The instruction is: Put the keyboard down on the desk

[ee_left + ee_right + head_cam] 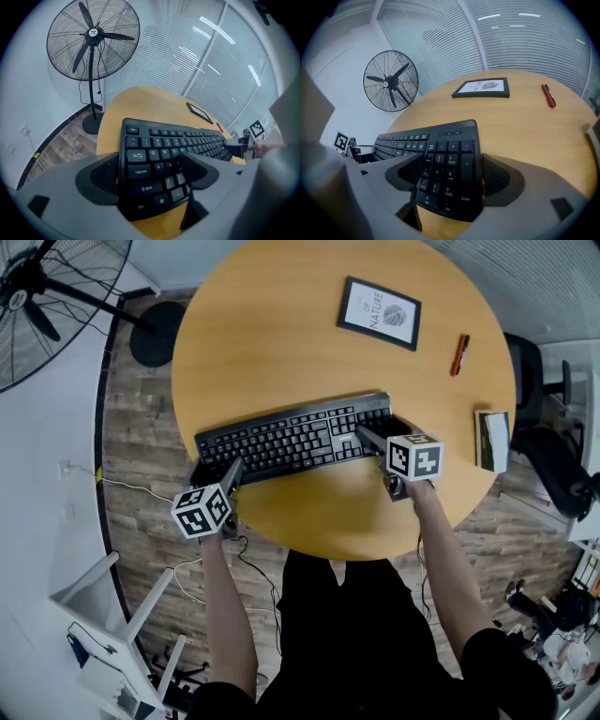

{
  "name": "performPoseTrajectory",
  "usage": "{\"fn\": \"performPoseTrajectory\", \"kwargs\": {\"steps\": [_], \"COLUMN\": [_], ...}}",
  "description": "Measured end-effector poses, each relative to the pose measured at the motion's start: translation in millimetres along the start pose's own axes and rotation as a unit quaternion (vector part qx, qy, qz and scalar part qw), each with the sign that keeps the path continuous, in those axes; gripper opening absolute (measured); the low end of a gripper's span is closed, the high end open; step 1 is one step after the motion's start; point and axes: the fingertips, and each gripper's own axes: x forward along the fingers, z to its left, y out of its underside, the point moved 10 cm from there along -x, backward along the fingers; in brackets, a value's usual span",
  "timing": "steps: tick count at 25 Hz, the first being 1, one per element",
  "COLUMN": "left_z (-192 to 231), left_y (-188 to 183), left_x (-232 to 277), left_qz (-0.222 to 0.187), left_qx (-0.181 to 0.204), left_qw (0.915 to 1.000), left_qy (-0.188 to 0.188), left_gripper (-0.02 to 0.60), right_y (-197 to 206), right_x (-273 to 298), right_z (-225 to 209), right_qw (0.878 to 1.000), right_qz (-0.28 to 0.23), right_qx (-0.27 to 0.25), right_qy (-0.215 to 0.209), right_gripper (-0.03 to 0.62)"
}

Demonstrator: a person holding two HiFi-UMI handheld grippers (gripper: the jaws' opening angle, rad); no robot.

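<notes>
Step in hand: the setting-down itself, as I judge it; the black keyboard (295, 439) is gripped at both ends and lies low over the near half of the round wooden desk (281, 324), its long side running across the person's front
Contact with the desk: I cannot tell whether the underside already rests on the wood; the left gripper view shows the near corner slightly raised
Left gripper (150, 173): jaws narrowed onto the keyboard's left end, by the Ctrl, Shift and Caps Lock keys, one jaw over the key face and the other apparently on the underside
Right gripper (450, 174): clamped the same way on the number-pad end, by the Enter key
Next move calls for: bringing both ends down level so that neither corner lands first, then opening both grippers and drawing them out sideways without dragging the keyboard
Surface: smooth, pale wood, bare around the keyboard; a framed picture (379, 312) lies well beyond it, a red pen (459, 354) to the far right, and a booklet (491, 440) at the right rim
Room: wood-plank floor (141, 437), a large pedestal fan (93, 37) past the desk's left side, slatted blinds (187, 47) behind, and a dark office chair (548, 442) to the right
</notes>
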Motion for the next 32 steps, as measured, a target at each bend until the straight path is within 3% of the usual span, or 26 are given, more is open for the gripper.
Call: {"fn": "performPoseTrajectory", "kwargs": {"steps": [19, 32], "left_z": [-1, -10], "left_y": [2, 3], "left_x": [2, -10], "left_qz": [-0.003, -0.016], "left_qx": [0.012, 0.011], "left_qw": [0.9998, 0.9985], "left_qy": [-0.017, -0.052], "left_gripper": [0.399, 0.399], "right_y": [2, -6], "right_x": [3, -4], "right_z": [-1, 0], "right_qw": [1.000, 0.999], "right_qz": [-0.005, -0.011], "right_qx": [-0.010, -0.036], "right_qy": [0.004, 0.007], "right_gripper": [0.383, 0.380]}}
